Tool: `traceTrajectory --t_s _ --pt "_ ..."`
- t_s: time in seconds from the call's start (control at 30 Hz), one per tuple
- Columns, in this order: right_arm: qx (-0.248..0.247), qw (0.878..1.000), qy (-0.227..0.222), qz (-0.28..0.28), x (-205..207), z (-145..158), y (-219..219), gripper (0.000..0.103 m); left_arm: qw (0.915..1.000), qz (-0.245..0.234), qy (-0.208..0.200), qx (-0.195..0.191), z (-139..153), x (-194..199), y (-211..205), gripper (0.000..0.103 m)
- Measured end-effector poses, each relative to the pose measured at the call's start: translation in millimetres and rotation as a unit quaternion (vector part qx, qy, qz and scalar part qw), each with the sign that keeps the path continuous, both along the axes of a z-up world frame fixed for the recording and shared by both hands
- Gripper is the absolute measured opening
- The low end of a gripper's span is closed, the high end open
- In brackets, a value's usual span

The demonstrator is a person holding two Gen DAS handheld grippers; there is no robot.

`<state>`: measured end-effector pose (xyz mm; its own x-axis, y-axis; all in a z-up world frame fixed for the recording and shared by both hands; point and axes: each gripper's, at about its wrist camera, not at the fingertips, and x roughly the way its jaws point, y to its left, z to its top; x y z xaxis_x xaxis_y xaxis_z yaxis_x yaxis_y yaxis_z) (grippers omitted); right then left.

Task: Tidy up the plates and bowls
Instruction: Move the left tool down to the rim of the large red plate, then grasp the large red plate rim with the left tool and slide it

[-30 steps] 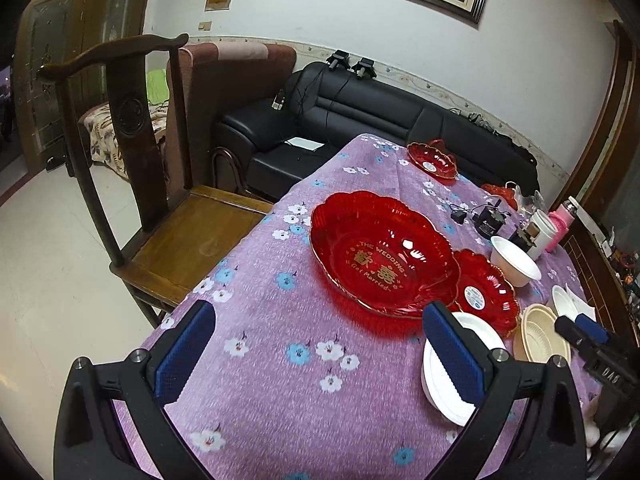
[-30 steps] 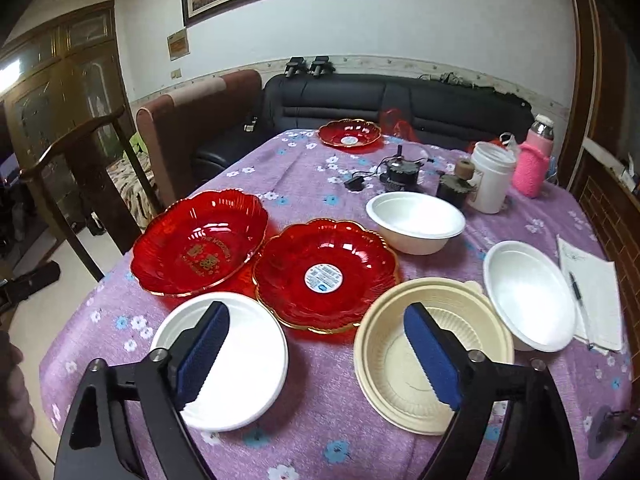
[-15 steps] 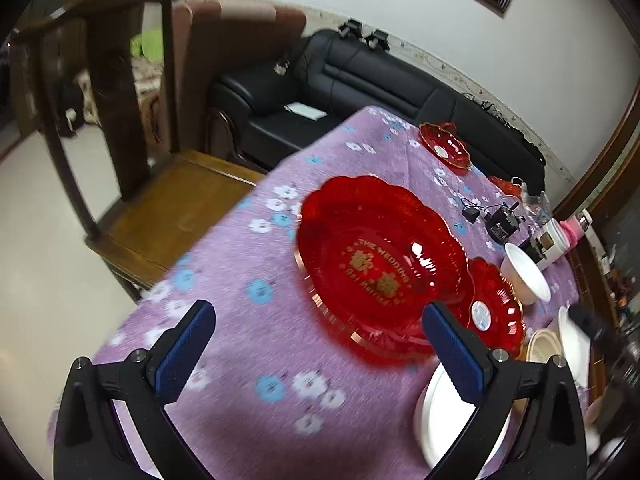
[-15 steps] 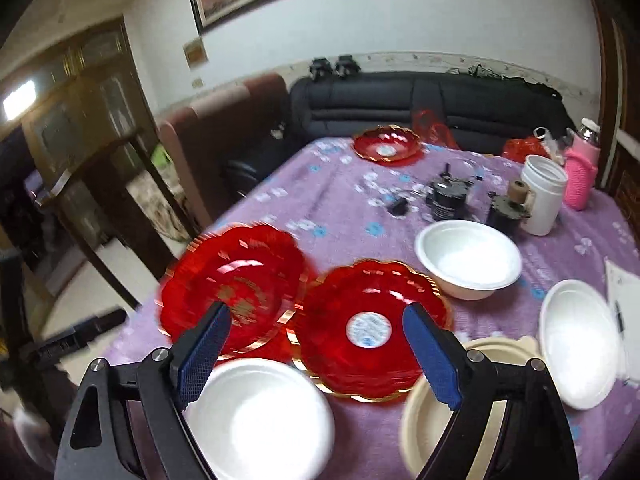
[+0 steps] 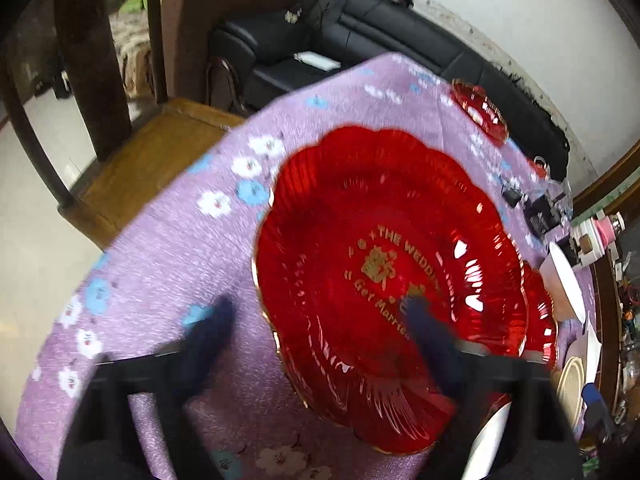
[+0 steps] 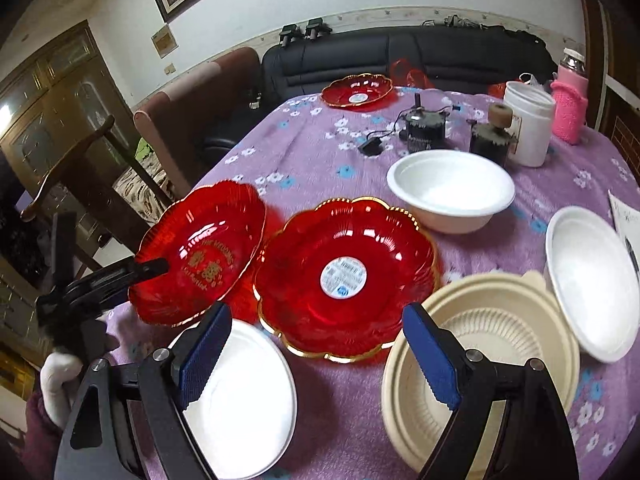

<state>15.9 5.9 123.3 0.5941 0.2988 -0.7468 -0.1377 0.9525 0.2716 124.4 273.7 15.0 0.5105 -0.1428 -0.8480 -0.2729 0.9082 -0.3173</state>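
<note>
A large red wedding plate (image 5: 384, 264) lies on the purple flowered tablecloth (image 5: 168, 248); it also shows in the right wrist view (image 6: 204, 252). My left gripper (image 5: 320, 316) is open, blurred, one finger over the plate, the other outside its near rim; from the right wrist view the left gripper (image 6: 132, 276) reaches the plate's left edge. My right gripper (image 6: 316, 356) is open and empty above a second red plate (image 6: 344, 272), a white plate (image 6: 244, 400) and a cream ribbed bowl (image 6: 480, 364). Two white bowls (image 6: 452, 192) (image 6: 592, 280) stand behind.
A third red plate (image 6: 356, 90) sits at the far table edge. A white jar (image 6: 528, 128), pink bottle (image 6: 568, 104) and small dark devices (image 6: 424, 128) stand at the back right. A wooden chair (image 5: 132, 152) stands left of the table, a black sofa (image 5: 360, 28) behind.
My left gripper moved forward and down onto the large red plate's near rim, which now looks tilted. My right gripper moved slightly back and stays open.
</note>
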Motion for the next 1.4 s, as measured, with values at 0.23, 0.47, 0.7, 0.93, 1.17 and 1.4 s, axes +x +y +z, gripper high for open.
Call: traceTrajectory --t_s 0.23,0.47,0.7,0.93,1.17,1.4 --pt "0.0 1.0 0.006 0.004 -11 -5 7 0.09 0.9998 0.008 0.011 0.014 -2 -9 3 0.014" --pt "0.01 0.999 0.008 0.039 10 8 43 0.089 0.9999 0.004 0.011 0.006 -2 -20 5 0.014" --pt "-0.089 0.989 0.057 0.099 112 -4 119 0.073 0.9998 0.006 0.018 -0.009 -2 -17 8 0.014" --pt "-0.145 0.977 0.11 0.108 146 -43 141 0.042 0.9999 -0.005 0.016 -0.001 -2 -13 7 0.014" --pt "-0.078 0.986 0.116 0.086 142 -33 121 0.012 0.9999 0.005 0.012 -0.006 2 -22 14 0.014" --pt "-0.07 0.986 0.09 0.117 105 -15 143 0.012 0.9994 0.031 -0.008 0.011 20 -53 31 0.014"
